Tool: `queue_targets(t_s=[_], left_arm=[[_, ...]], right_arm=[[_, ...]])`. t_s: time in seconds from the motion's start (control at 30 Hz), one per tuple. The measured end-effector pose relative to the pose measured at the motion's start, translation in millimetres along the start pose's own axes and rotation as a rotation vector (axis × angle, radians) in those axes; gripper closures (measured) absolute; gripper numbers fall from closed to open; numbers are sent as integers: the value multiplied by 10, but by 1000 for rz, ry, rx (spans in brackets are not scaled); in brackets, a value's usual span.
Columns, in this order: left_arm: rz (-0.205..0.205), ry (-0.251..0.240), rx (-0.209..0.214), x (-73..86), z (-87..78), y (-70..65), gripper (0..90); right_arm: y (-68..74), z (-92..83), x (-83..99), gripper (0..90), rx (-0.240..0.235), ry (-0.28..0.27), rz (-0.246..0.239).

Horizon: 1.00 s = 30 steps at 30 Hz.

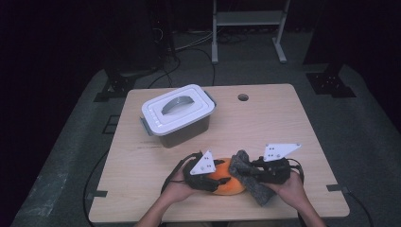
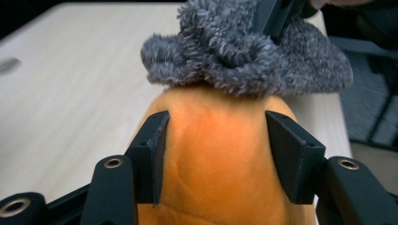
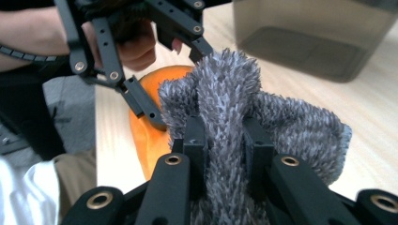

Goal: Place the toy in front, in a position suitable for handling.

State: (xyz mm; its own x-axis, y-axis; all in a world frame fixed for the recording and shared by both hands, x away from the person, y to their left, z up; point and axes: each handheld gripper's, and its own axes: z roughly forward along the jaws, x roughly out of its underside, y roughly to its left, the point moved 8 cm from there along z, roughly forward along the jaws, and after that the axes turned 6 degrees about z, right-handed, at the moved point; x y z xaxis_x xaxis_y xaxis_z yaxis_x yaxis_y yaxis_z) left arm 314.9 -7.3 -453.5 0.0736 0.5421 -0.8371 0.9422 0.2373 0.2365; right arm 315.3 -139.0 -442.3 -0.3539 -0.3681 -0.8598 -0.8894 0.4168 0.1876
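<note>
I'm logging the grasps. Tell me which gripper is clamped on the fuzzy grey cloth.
The right gripper: its jaws pinch a fold of the grey cloth, while the left gripper straddles the orange plush.

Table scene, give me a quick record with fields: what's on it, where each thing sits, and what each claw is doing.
surface: wooden table
box: grey plastic box with white lid shut, far left part of table, apart from the rest
orange item: soft orange toy at near edge, between the hands
cloth: fuzzy grey cloth touching the toy's top
left claw: jaws on both sides of the toy, gripping it
right claw: shut on a fold of the cloth
hole: round hole in the far tabletop
</note>
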Motion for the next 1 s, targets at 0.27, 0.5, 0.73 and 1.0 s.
queue_targets(t_s=[0.27, 0.5, 0.73, 1.0], left_arm=[[-44, 33, 40, 40, -22, 7, 301], [-101, 94, 92, 111, 19, 20, 124], [-120, 76, 112, 240, -63, 86, 245], [-136, 64, 126, 290, -100, 87, 231]], right_arm=[[-36, 43, 57, 748, -19, 20, 25], [117, 141, 97, 748, -86, 61, -6], [-69, 67, 205, 747, -62, 68, 54], [-217, -46, 324, 745, -30, 84, 118]])
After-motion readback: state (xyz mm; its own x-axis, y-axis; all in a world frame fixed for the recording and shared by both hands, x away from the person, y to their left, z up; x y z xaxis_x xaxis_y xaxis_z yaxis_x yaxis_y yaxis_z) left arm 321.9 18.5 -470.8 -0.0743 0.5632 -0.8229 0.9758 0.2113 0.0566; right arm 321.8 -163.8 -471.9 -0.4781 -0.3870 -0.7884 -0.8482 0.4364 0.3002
